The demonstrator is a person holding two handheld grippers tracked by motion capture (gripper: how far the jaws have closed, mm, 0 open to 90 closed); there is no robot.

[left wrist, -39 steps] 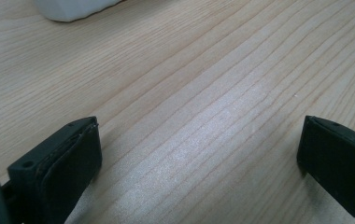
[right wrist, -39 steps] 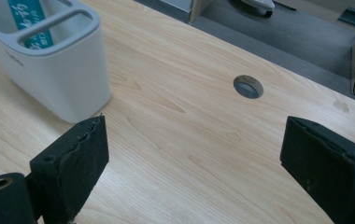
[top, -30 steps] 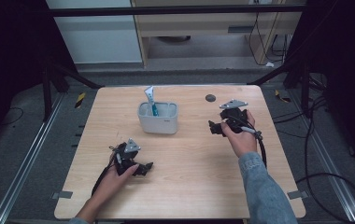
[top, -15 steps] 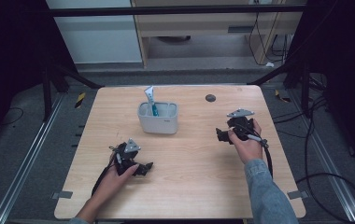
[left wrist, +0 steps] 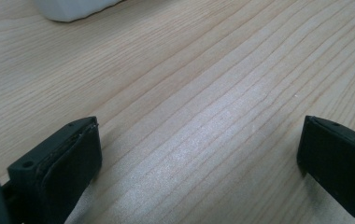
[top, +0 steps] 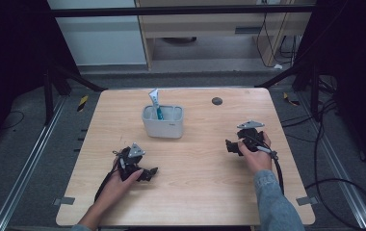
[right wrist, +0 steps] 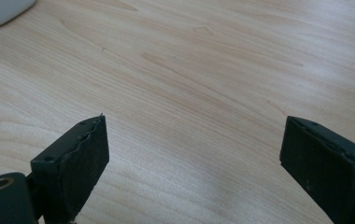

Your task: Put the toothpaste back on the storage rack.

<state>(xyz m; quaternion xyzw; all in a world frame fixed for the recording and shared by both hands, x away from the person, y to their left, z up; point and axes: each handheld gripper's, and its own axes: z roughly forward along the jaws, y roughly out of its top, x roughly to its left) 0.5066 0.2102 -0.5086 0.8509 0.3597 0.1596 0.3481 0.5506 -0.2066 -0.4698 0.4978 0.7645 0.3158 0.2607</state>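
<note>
Grippers rest low on the pale wooden table, one at each side, and both are empty. The left gripper lies under the person's left hand near the front edge; in the left gripper view its two black jaws stand wide apart over bare wood grain, nothing between them. The right gripper sits toward the right edge under the right hand, and the right gripper view shows the same: jaws spread, holding nothing, only table beneath. Both seem parked in a resting pose, probably because no grasp is in hand at this moment.

Between them, toward the back middle of the table, stands the white rectangular plastic holder with compartments. Its corner shows at the top left of each gripper view, well apart from the jaws. A white and teal toothpaste tube stands in the holder, in the left or middle compartment; which one I cannot tell. Its long axis runs close to upright, leaning slightly left, with the flat crimped end pointing up and the lower end down inside the holder. Standing it this way likely keeps it steady against the compartment wall.

A small dark round disc lies on the table behind and to the right of the holder, near the far edge.
</note>
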